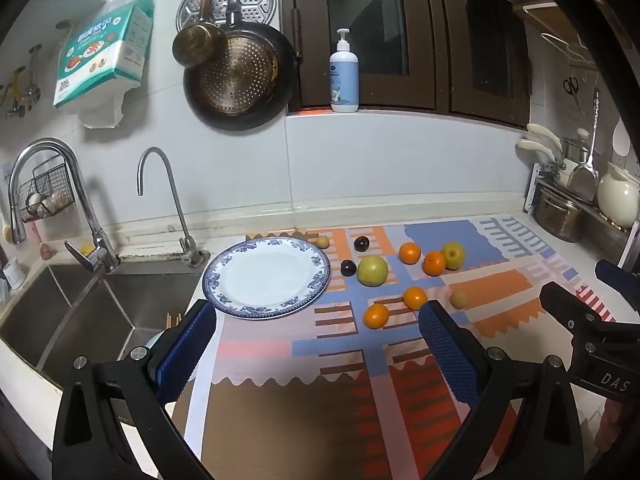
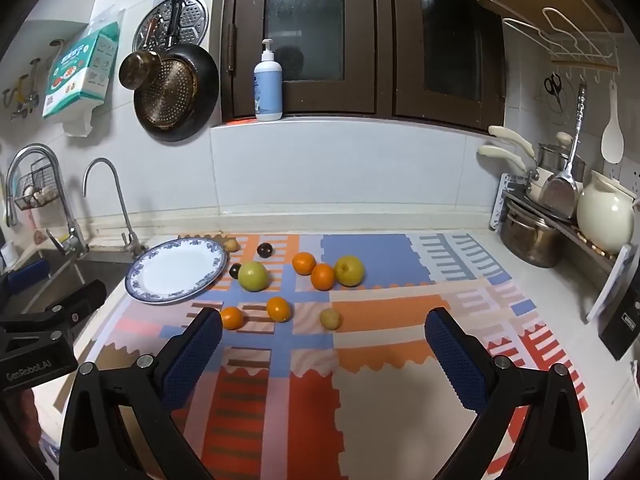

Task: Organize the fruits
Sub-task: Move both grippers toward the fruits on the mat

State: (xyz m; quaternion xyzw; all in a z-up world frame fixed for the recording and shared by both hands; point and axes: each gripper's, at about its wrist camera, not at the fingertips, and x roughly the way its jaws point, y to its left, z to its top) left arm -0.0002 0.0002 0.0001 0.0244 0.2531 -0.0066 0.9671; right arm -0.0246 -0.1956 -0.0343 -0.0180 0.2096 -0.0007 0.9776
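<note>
An empty white plate with a blue rim (image 1: 208, 280) (image 2: 134, 278) lies at the left of a patterned mat. To its right lie loose fruits: several oranges (image 1: 376, 316) (image 2: 278, 309), a green apple (image 1: 372, 271) (image 2: 253, 276), a yellow apple (image 1: 453, 255) (image 2: 349, 271), two dark plums (image 1: 361, 243) (image 2: 264, 249) and two small yellowish fruits (image 1: 459, 299) (image 2: 330, 318). My left gripper (image 1: 316, 324) hovers open in front of the plate. My right gripper (image 2: 324, 330) hovers open short of the fruits. Neither holds anything.
A steel sink (image 1: 60, 320) with two taps (image 1: 92, 240) lies left of the plate. Pots, a cream jug (image 2: 604, 216) and utensils crowd the right counter edge. A pump bottle (image 1: 344, 76) stands on the window ledge. Pans hang on the tiled wall.
</note>
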